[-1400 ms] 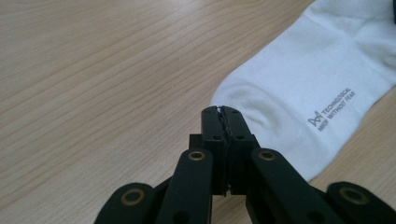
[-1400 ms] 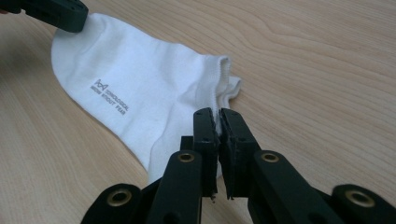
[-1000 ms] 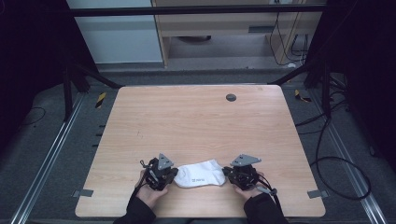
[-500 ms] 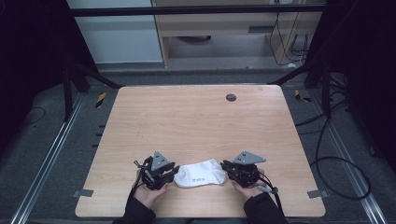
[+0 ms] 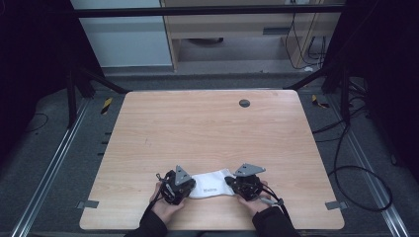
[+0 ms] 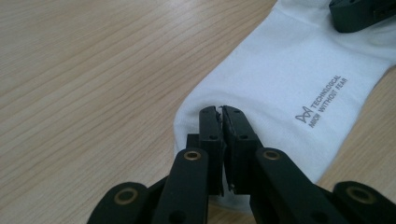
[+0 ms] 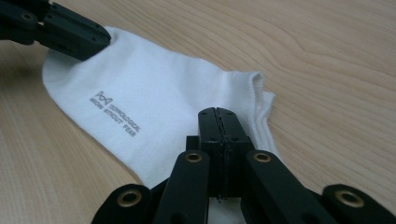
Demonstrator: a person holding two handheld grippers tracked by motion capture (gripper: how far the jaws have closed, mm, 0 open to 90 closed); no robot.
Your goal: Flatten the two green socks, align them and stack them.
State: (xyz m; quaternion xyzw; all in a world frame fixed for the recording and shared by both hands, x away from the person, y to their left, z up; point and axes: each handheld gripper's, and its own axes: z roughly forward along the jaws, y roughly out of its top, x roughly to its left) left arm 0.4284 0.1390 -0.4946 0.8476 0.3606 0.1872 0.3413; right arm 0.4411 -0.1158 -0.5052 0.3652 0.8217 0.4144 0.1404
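Near the table's [image 5: 148, 148] front edge, both jaws pinch the sock [image 6: 289, 79] (lettering legible from gripper views).

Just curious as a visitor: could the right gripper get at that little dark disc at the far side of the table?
Probably, but not right away: the bare table leaves the way free, yet the right gripper is clamped on the sock, far from the disc.

A sock [image 5: 211, 183] lies flat on the table [image 5: 207, 128], close to the near edge, about in the middle. The left gripper [image 5: 184, 186] sits at the sock's left end, and its jaws are closed on that end. The right gripper [image 5: 236, 183] sits at the sock's right end, with its jaws closed on that end too. A small round hole [image 5: 244, 103] is far back on the table, a bit to the right.
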